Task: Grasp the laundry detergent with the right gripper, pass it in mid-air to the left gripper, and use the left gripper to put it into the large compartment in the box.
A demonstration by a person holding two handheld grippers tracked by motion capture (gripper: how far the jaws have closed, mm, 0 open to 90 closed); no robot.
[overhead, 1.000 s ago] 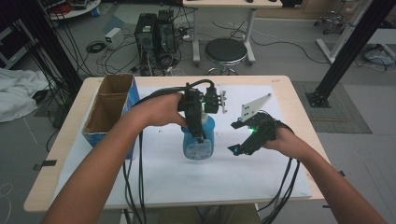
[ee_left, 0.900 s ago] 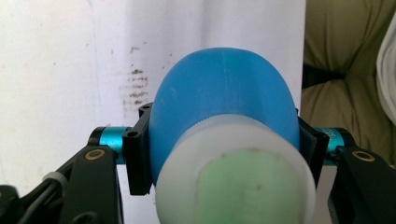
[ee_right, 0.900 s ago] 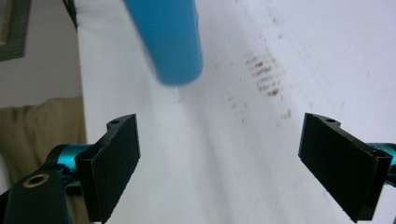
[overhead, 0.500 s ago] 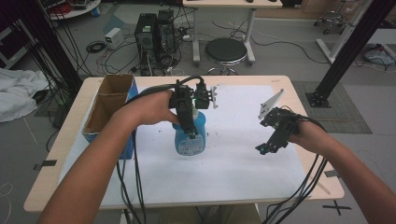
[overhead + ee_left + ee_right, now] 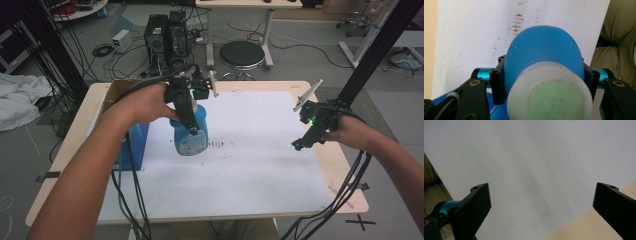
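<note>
blue bottle (image 5: pixel 190 136), white cap, clamped in left gripper (image 5: pixel 192 131); right gripper (image 5: pixel 304 140) agape

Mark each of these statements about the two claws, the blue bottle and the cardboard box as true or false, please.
1. The left claw is shut on the blue bottle. True.
2. The right claw holds a white cap. False: its jaws stand wide apart with nothing between them, over the white sheet.
3. The cardboard box stands at the table's left side. True.
4. The blue bottle lies flat on the white sheet. False: it is upright in the left claw's grip.
5. The right claw touches the bottle. False: it is far apart from it, near the sheet's right edge.
</note>
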